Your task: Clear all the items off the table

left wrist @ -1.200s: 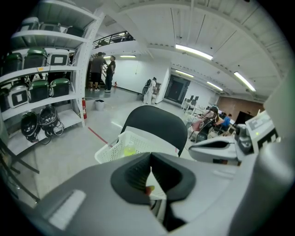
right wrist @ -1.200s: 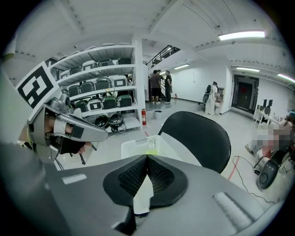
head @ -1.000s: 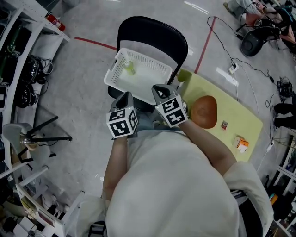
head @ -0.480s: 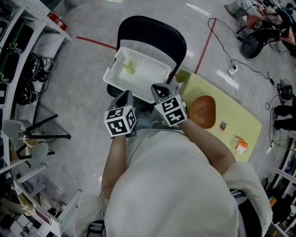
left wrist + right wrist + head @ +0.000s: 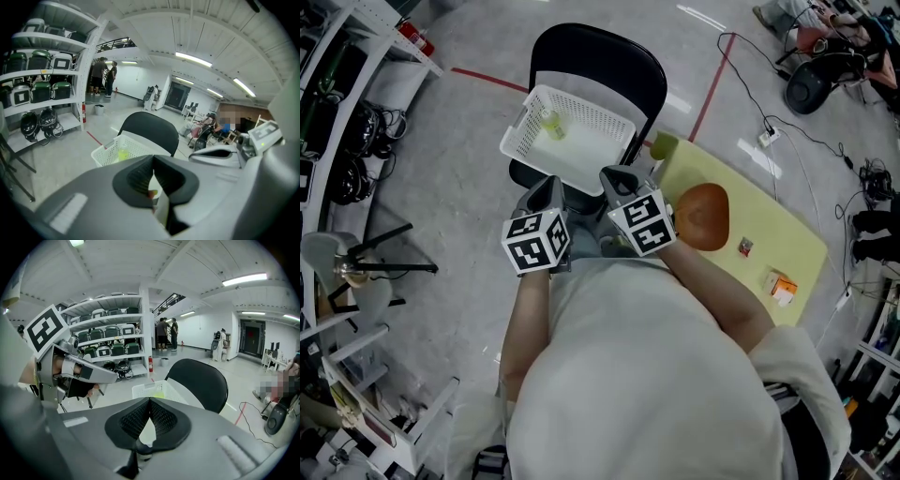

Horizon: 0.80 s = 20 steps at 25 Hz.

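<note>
A white basket (image 5: 581, 155) sits on a black chair (image 5: 609, 56), with a small yellow-green bottle (image 5: 548, 122) in it. To the right, a yellow-green table (image 5: 787, 239) carries a round brown thing (image 5: 701, 216), a green thing (image 5: 663, 145) at its far corner, a small red item (image 5: 744, 247) and an orange-and-white box (image 5: 781, 287). My left gripper (image 5: 549, 190) and right gripper (image 5: 617, 178) hover side by side just short of the basket. Both are shut, with nothing seen between the pads. The basket (image 5: 112, 147) and chair (image 5: 199, 376) lie ahead of both jaws.
Metal shelving (image 5: 337, 112) with helmets and gear lines the left side. A fire extinguisher (image 5: 411, 39) stands near it. Red floor tape (image 5: 712, 84) and cables (image 5: 787, 127) run across the grey floor beyond the table. People stand far off in the hall (image 5: 105, 75).
Both grippers have drifted slightly up and to the left in the head view, still shut and side by side. The basket and table items have not moved on their supports.
</note>
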Each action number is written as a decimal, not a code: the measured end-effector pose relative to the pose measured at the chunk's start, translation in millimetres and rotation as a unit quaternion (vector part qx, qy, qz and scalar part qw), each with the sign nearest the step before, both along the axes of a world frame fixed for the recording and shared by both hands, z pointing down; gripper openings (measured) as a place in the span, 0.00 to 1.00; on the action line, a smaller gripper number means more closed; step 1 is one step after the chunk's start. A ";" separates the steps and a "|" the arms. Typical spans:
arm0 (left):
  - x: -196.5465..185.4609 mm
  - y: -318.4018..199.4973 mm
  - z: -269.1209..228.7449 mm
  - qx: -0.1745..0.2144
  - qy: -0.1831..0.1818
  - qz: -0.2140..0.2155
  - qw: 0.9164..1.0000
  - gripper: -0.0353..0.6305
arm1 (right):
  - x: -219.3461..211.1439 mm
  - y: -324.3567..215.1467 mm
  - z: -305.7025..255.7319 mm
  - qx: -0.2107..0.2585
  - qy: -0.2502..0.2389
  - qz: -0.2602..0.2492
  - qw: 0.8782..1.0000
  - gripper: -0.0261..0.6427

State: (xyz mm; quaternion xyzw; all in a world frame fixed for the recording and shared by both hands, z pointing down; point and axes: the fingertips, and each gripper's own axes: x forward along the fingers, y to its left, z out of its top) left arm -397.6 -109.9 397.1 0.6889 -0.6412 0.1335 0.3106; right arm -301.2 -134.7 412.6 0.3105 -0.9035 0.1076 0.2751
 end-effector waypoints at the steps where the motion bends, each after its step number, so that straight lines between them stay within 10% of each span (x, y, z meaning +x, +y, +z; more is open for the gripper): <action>1: 3.0 4.2 -0.5 -0.001 0.000 0.001 1.000 0.07 | 2.4 4.9 -1.2 -0.003 -0.003 0.000 1.000 0.04; 20: 72.8 64.7 7.7 -0.019 -0.009 0.119 0.993 0.07 | 64.8 89.1 11.3 -0.042 -0.007 0.087 0.995 0.04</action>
